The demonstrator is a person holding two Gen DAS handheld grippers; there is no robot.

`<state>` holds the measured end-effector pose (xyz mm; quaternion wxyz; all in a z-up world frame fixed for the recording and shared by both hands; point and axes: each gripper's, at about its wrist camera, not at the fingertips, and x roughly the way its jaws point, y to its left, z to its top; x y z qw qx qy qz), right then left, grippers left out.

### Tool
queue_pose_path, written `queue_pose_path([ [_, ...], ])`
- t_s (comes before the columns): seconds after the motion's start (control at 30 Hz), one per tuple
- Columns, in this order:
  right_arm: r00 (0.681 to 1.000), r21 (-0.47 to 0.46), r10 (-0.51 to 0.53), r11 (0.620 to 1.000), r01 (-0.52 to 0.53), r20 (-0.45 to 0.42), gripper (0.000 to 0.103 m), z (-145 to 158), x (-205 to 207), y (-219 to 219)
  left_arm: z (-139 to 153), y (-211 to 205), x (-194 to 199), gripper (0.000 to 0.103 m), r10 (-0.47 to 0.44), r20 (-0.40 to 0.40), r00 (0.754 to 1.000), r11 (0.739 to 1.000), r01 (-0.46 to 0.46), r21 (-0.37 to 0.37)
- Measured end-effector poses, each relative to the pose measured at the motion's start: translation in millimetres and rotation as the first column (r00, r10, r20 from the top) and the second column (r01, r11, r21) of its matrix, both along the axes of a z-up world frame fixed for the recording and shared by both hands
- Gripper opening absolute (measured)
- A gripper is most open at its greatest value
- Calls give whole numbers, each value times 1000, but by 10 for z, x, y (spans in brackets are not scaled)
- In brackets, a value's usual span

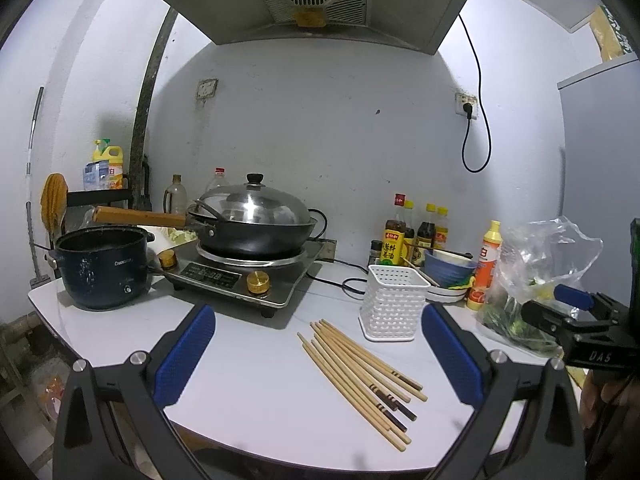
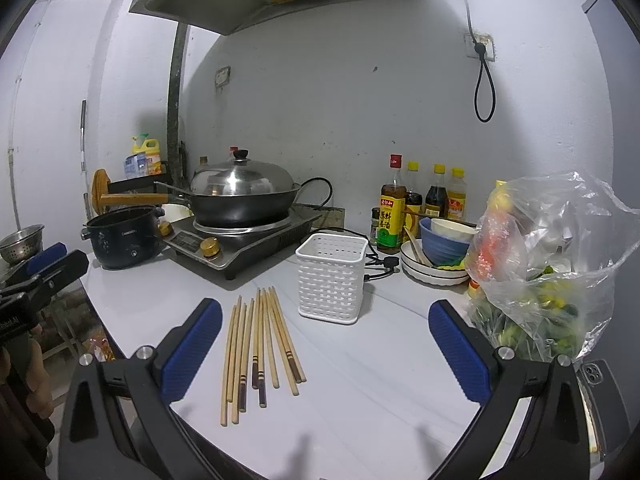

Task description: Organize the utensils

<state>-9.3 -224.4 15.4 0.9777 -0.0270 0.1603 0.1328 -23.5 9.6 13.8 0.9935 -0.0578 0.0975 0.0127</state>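
A loose bundle of wooden chopsticks (image 1: 360, 380) (image 2: 260, 356) lies flat on the white worktop (image 1: 260, 400) (image 2: 380, 380) near its front edge, their dark-banded ends toward that edge. Just behind them, toward the wall, stands the white perforated utensil basket (image 1: 394, 302) (image 2: 331, 278), upright and apart from the sticks. The left gripper (image 1: 320, 360) hangs above the front edge with its blue pads spread wide, holding nothing, the chopsticks showing between them. The right gripper (image 2: 326, 352) is likewise released, jaws wide, with the sticks just inside its left pad. Toward the worktop's back left sits an induction cooker (image 1: 248, 276) (image 2: 240, 244) carrying a lidded wok (image 1: 256, 220) (image 2: 240, 192), with a dark blue pot (image 1: 102, 268) (image 2: 124, 240) by the left edge. Along the back right are sauce bottles (image 1: 416, 232) (image 2: 424, 200), stacked bowls (image 1: 450, 276) (image 2: 440, 248) and a plastic bag of greens (image 1: 532, 280) (image 2: 552, 272).
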Motion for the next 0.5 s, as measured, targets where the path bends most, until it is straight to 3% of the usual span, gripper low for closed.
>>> queue_pose_path([
  [0.33, 999, -24, -6, 1000, 5, -52, 103, -121, 220, 50, -96, 66, 172, 103, 9, -52, 999, 1000, -9, -1],
  [0.5, 993, -70, -21, 997, 12, -118, 103, -281, 514, 103, -244, 170, 384, 103, 24, -129, 991, 1000, -25, -8],
])
